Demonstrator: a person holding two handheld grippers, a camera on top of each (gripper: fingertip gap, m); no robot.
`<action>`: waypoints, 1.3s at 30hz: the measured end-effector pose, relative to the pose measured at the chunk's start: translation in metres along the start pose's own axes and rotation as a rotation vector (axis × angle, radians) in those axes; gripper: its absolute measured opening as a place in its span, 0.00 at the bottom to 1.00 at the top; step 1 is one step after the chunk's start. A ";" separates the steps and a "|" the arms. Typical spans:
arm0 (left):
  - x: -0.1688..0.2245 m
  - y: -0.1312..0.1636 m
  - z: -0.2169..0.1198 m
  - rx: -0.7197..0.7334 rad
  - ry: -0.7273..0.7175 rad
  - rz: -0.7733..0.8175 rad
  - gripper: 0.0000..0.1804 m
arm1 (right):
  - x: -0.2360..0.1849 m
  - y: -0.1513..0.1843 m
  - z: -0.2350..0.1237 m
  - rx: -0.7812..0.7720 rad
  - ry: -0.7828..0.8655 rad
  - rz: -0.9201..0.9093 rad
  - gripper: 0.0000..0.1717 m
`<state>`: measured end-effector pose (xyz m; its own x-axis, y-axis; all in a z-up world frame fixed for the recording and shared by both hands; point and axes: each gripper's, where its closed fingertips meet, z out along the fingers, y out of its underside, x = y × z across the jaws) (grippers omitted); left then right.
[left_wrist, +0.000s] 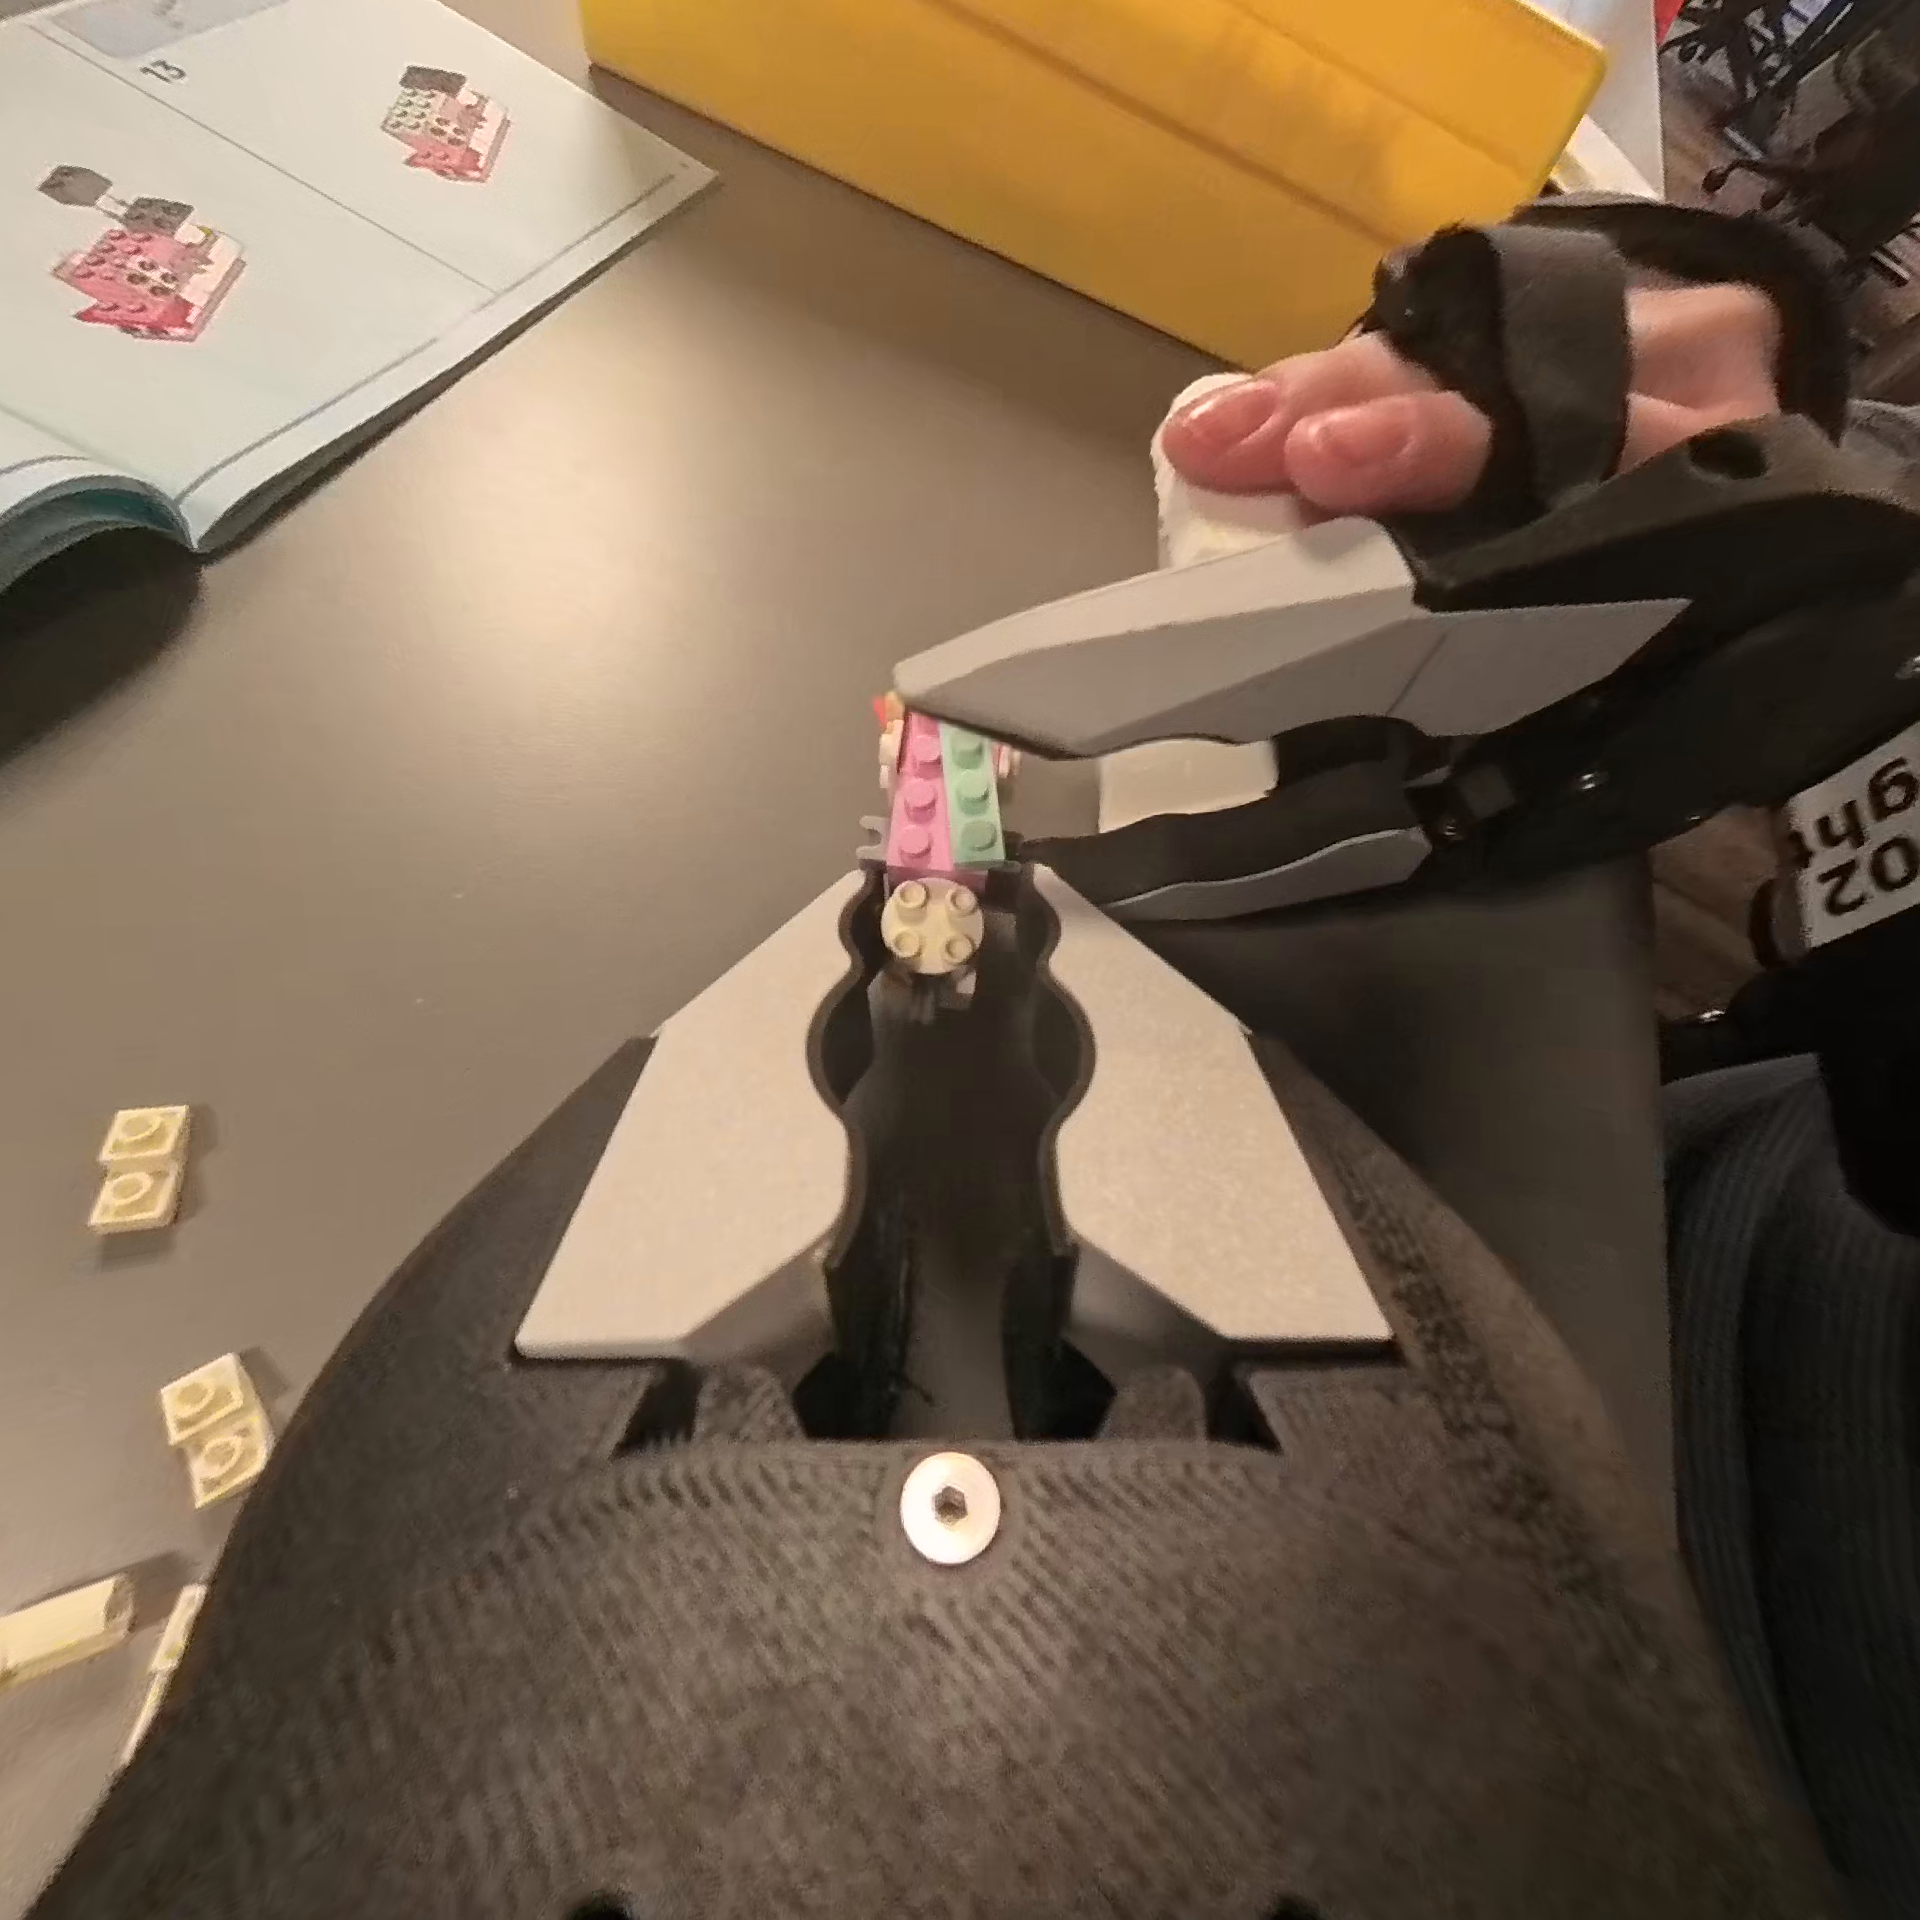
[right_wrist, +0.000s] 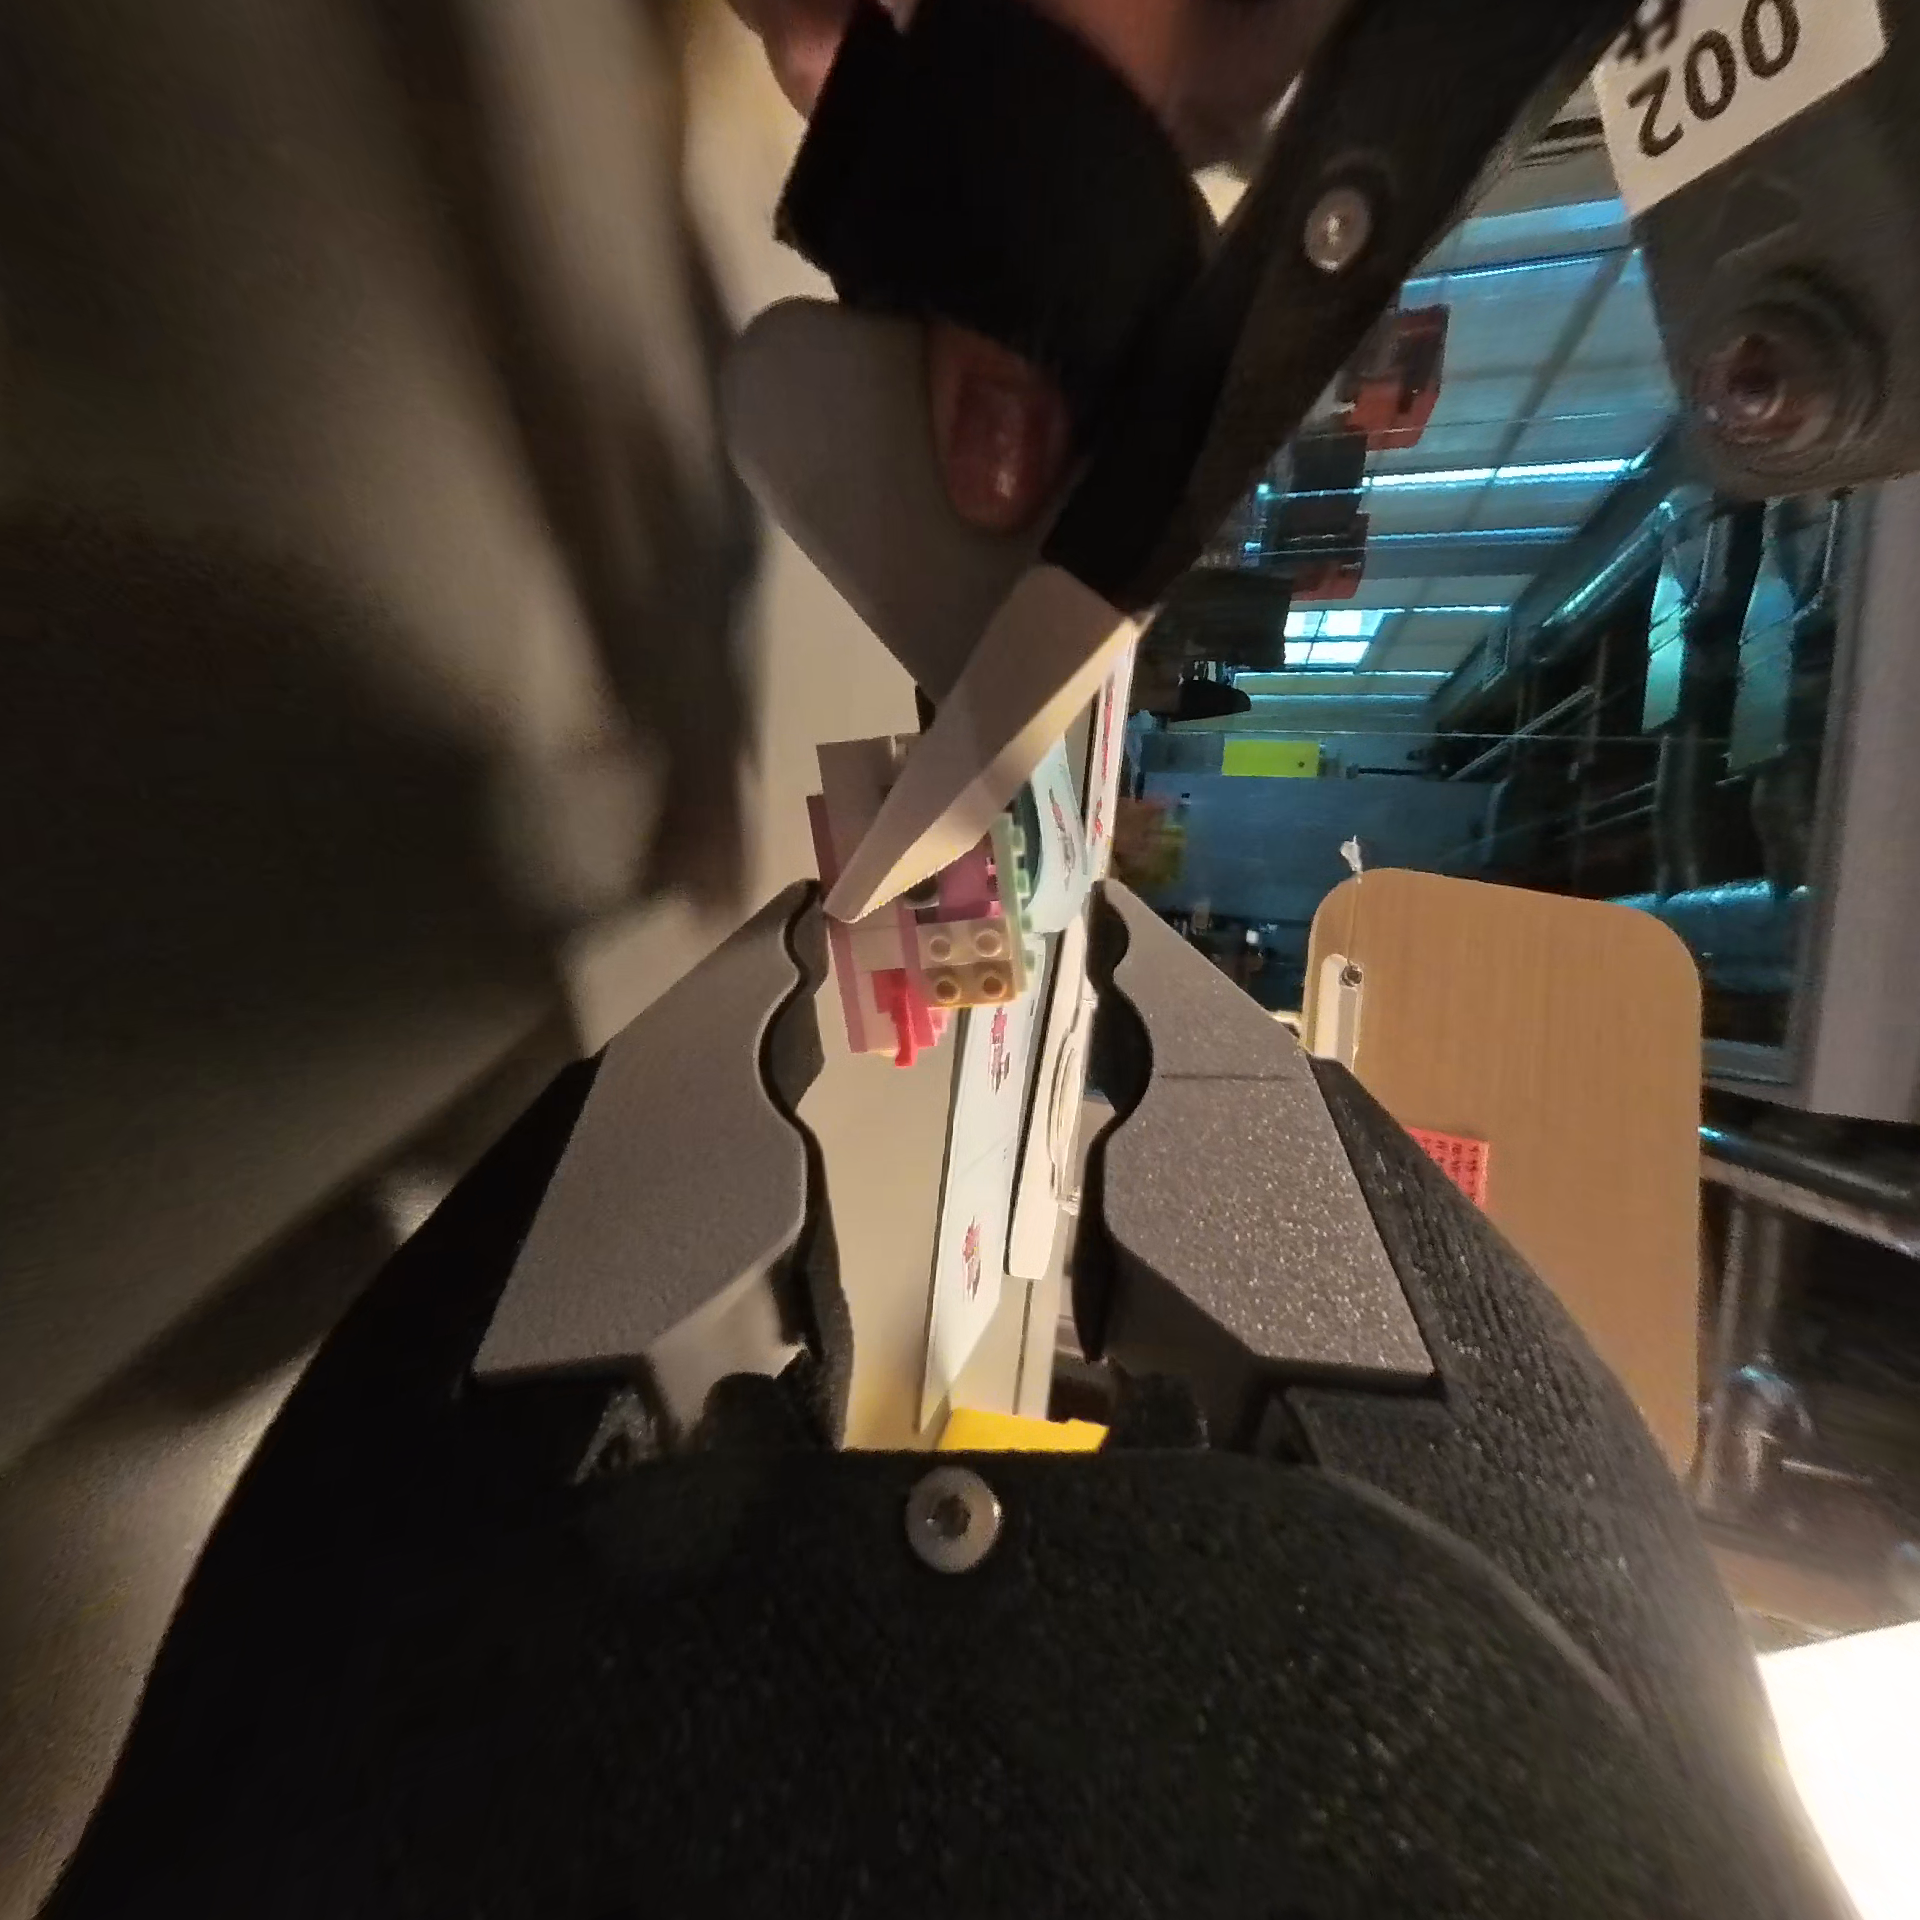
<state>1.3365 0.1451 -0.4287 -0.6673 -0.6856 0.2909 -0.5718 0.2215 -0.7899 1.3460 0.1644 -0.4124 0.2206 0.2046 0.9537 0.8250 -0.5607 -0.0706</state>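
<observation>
left gripper (left_wrist: 948, 883) clamps a studded pastel brick model (left_wrist: 940, 795); right gripper (right_wrist: 956, 940) gapes around it.

- Left wrist view: warm, even light from above. Soft glare patch on the bench (left_wrist: 582, 582).
- Soft shadow beside the booklet (left_wrist: 260, 260) at its left edge.
- Wide-angle bend is strong at the edges. Small cream plates (left_wrist: 140, 1164) at lower left are smeared.
- Right wrist view: much dimmer and high-contrast. Left half is a motion-blurred grey-brown smear.
- Cool blue daylight at the background windows (right_wrist: 1507, 343); blown-out white patch at lower right corner.
- Brick model (right_wrist: 914, 956) is reasonably sharp in both views.
</observation>
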 end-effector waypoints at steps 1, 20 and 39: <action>0.000 0.000 0.000 0.001 -0.001 0.000 0.13 | -0.001 0.001 0.001 -0.006 -0.003 -0.013 0.27; -0.006 0.002 0.005 -0.007 -0.040 -0.094 0.13 | -0.009 0.010 0.012 -0.148 0.023 -0.098 0.22; -0.013 0.001 0.003 -0.004 -0.140 -0.081 0.13 | -0.006 0.014 0.016 -0.252 0.047 -0.119 0.22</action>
<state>1.3458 0.1522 -0.4345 -0.5465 -0.7910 0.2752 -0.6232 0.1646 -0.7646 1.3644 0.1687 -0.4234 0.1009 0.2466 0.9638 0.6873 -0.7178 0.1117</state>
